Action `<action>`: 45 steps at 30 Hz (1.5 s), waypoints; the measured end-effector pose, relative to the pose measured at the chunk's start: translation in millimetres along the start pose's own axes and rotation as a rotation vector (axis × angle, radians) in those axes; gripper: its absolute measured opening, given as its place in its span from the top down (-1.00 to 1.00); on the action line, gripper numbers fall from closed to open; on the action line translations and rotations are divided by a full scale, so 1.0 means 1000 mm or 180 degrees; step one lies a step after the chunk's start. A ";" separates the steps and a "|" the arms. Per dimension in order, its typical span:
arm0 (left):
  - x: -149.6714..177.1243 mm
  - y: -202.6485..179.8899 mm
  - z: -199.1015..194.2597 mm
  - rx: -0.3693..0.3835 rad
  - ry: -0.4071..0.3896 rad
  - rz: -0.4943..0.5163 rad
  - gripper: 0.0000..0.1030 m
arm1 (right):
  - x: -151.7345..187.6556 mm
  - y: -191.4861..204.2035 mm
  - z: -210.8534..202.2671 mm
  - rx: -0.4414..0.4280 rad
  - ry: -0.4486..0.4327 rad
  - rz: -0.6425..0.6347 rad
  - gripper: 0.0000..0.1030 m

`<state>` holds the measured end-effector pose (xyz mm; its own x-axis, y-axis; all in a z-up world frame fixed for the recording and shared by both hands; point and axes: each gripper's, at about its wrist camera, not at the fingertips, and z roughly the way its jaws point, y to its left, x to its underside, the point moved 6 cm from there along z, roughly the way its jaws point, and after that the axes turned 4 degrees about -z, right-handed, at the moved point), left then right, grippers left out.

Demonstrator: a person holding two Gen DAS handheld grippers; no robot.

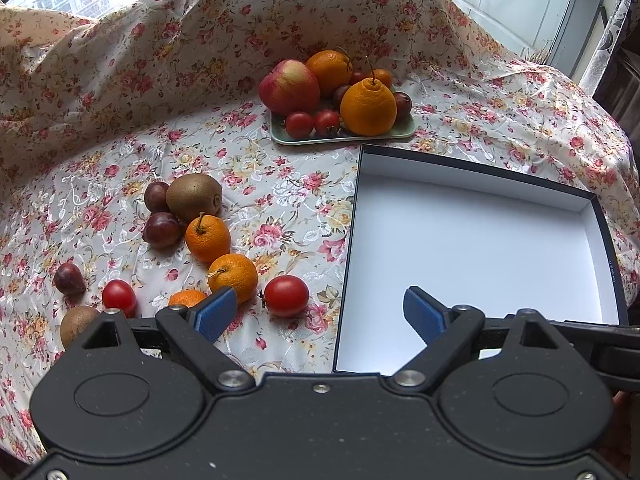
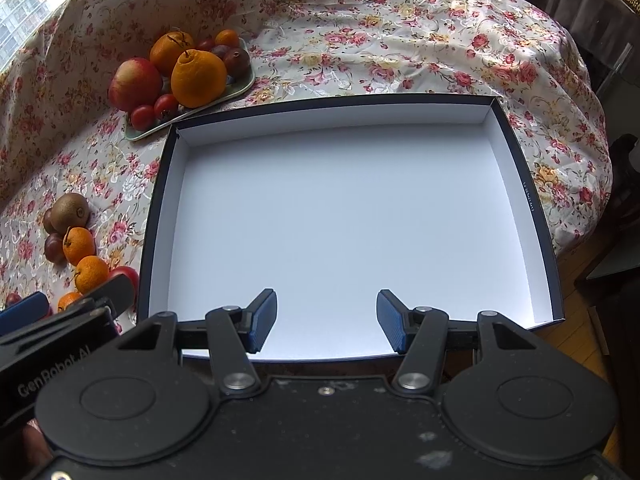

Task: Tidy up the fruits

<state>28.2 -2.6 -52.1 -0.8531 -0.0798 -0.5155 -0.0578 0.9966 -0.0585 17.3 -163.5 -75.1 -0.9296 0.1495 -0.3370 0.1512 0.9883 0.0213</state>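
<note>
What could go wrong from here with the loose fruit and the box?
1. The loose fruit is round and sits on wrinkled cloth; the tomato beside the open left hand-held gripper may roll if nudged.
2. The mandarins touch each other, so grasping one may knock its neighbour.
3. The box has low walls; dropped fruit might roll out.

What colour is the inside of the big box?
White inside the box, with a dark navy rim; clearest in the right wrist view.

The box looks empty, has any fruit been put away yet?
Not yet. The box holds nothing. The left hand-held gripper and right hand-held gripper are both open, carrying nothing. The loose tomato, mandarins and kiwi wait on the tablecloth; more fruit fills the tray.
</note>
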 end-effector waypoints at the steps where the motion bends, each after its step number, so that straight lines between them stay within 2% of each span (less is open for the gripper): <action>1: 0.000 0.000 0.000 0.0001 0.0003 -0.0002 -0.75 | 0.000 0.000 0.000 0.0002 0.0002 -0.0003 -0.15; 30: 0.003 0.000 0.006 -0.0069 0.0123 0.0005 -0.75 | 0.000 0.005 0.004 0.0011 0.0067 -0.0149 -0.14; 45: 0.003 0.015 0.005 -0.0171 0.0150 -0.0070 -0.75 | 0.000 0.011 0.006 0.0011 0.0076 -0.0175 -0.14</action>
<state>27.0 11.9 -58.4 -0.8748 -0.1018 -0.4736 -0.1034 0.9944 -0.0227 21.0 -153.0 -80.1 -0.9443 0.0956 -0.3150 0.1007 0.9949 0.0001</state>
